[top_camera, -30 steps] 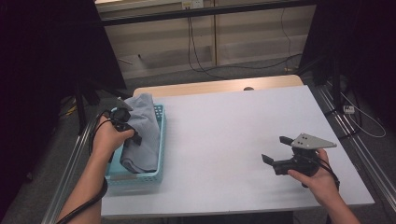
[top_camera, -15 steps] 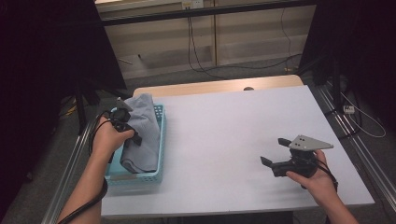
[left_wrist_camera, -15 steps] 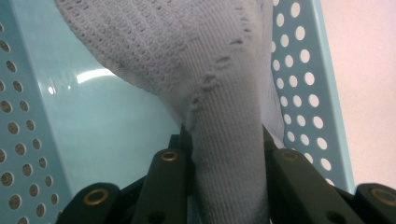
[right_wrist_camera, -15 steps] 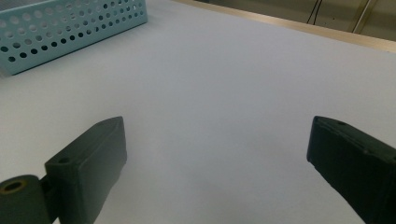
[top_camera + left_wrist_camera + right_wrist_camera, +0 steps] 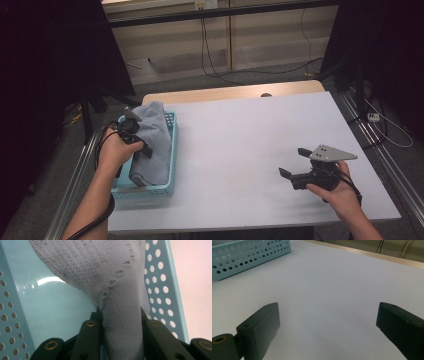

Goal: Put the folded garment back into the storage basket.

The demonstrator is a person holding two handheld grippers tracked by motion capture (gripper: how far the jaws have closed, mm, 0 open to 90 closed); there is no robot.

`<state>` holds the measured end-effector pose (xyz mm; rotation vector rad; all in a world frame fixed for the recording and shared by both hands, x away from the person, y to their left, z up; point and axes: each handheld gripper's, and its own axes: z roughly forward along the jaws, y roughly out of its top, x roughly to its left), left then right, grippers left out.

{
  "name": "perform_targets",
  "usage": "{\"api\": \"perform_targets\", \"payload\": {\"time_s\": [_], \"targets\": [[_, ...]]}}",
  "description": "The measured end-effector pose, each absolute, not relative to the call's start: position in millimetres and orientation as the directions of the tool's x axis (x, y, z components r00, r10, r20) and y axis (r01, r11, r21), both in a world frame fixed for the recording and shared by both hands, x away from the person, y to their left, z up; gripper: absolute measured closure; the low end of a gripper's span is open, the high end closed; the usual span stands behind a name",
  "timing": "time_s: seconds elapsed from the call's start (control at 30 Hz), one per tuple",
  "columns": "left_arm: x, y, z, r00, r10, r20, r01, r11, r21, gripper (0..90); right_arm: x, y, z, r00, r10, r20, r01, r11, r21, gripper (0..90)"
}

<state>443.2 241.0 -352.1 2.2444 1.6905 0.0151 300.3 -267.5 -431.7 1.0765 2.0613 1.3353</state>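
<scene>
Left tongs (image 5: 141,150): we log them clamped on the grey knitted cloth (image 5: 150,142), lying in the blue perforated basket (image 5: 171,150), left of frame. Right tongs (image 5: 295,167): wide apart, nothing between them, over the white table (image 5: 240,140), lower right.

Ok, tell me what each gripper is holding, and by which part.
The left gripper is shut on a bunched fold of the grey knitted cloth in the blue basket. The right gripper is open and holds nothing.
</scene>
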Motion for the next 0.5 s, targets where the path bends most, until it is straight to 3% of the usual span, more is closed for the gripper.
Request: {"api": "perform_targets", "payload": {"time_s": [0.5], "targets": [[438.3, 243.5, -355.4, 0.296, 0.933, -0.205, 0.932, -0.236, 0.274, 74.4, 298.9, -268.3, -430.7, -0.586, 0.809, 0.041, 0.363, 0.216, 0.907, 4.7]]}}
